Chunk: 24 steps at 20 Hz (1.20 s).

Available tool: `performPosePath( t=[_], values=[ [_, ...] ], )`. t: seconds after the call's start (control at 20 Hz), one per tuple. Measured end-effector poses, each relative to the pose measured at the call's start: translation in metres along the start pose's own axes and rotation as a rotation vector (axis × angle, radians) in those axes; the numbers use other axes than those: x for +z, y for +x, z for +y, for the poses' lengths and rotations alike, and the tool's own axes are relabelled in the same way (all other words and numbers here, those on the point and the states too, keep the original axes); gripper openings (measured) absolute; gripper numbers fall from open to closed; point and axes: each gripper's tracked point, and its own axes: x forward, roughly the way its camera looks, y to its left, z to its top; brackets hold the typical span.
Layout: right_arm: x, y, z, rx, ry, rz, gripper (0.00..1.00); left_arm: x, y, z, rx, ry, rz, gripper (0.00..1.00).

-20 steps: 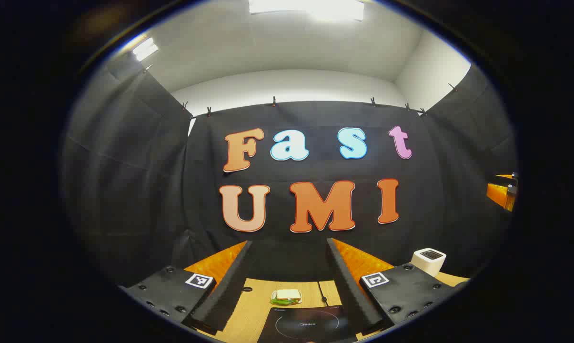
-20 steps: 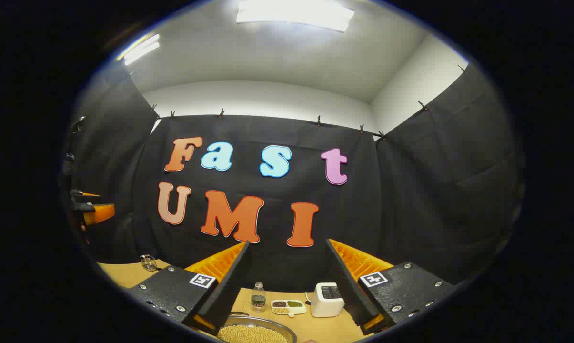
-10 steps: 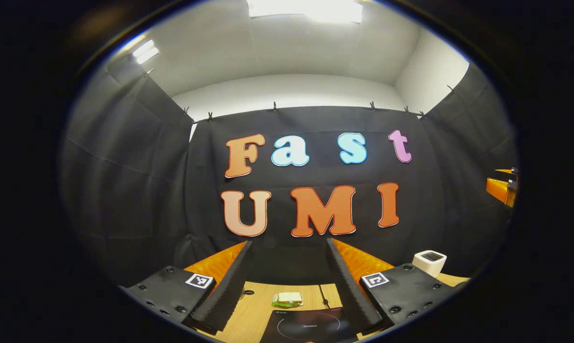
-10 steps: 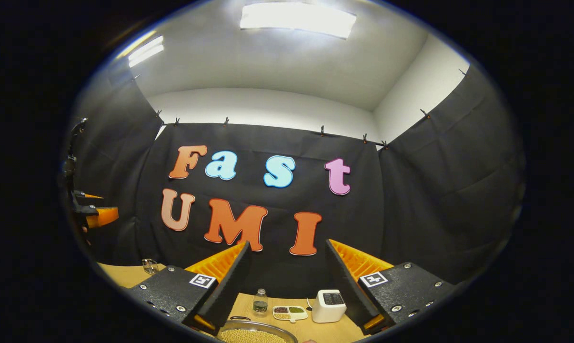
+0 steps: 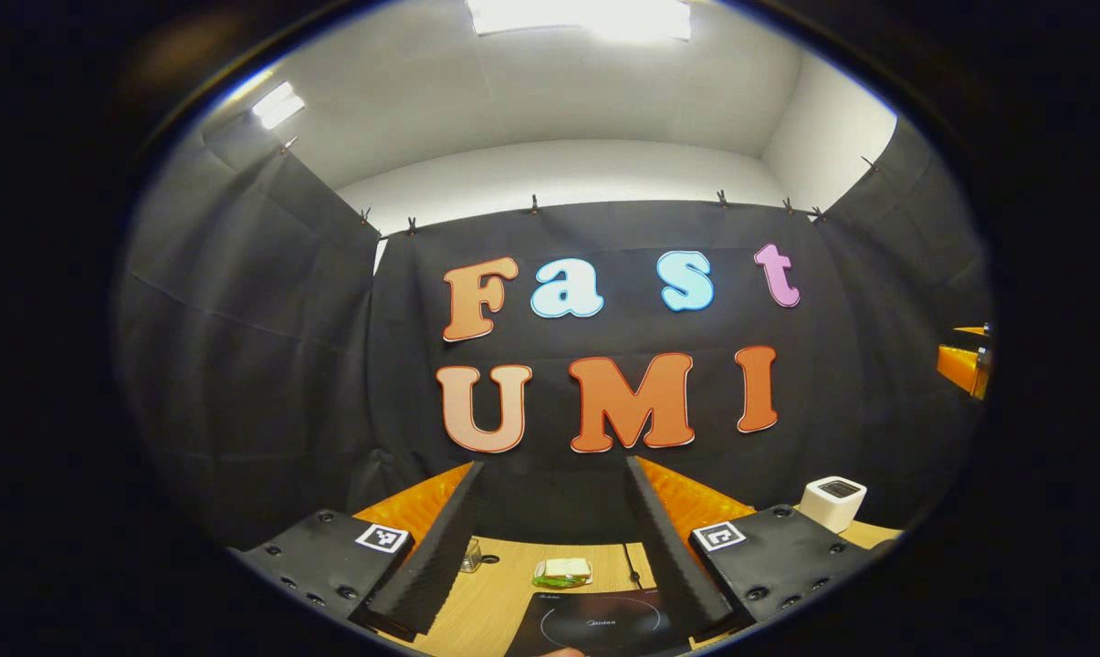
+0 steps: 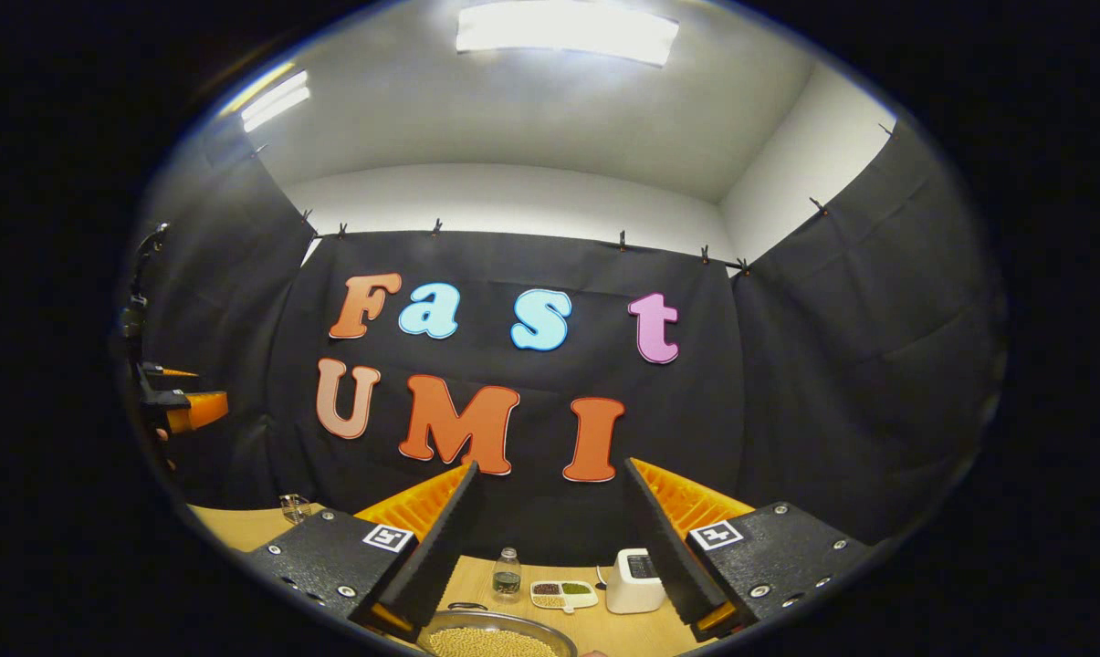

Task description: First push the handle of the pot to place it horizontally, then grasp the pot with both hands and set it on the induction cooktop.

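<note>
Here both tools (image 5: 554, 538) (image 6: 550, 538) gape above the table (image 5: 499, 593), unobstructed.

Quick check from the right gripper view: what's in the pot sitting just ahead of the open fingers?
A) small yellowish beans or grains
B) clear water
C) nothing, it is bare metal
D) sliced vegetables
A: the pot, at the bottom of the right gripper view between the right gripper's spread fingers, is filled with small pale yellow, bean-like grains.
</note>
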Motion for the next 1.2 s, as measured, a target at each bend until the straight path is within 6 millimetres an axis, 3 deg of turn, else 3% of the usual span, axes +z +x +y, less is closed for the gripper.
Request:
performPosePath(
  t=[0.55,0.85,1.05,1.2],
  values=[
    [-0.041,-0.011,-0.005,0.021,0.018,0.094,0.94,-0.005,-0.004,-0.004,-0.013,0.008,-0.005,0.98],
    [-0.094,-0.022,0.008,0.076,0.039,0.225,0.94,-0.007,-0.007,-0.003,-0.014,0.021,-0.012,0.98],
    [-0.141,-0.030,0.018,0.124,0.069,0.362,0.90,-0.012,-0.008,-0.004,-0.016,0.029,-0.012,0.98],
    [-0.177,-0.049,0.036,0.205,0.109,0.477,0.84,-0.017,-0.008,-0.002,-0.012,0.045,-0.006,0.98]
  ],
)
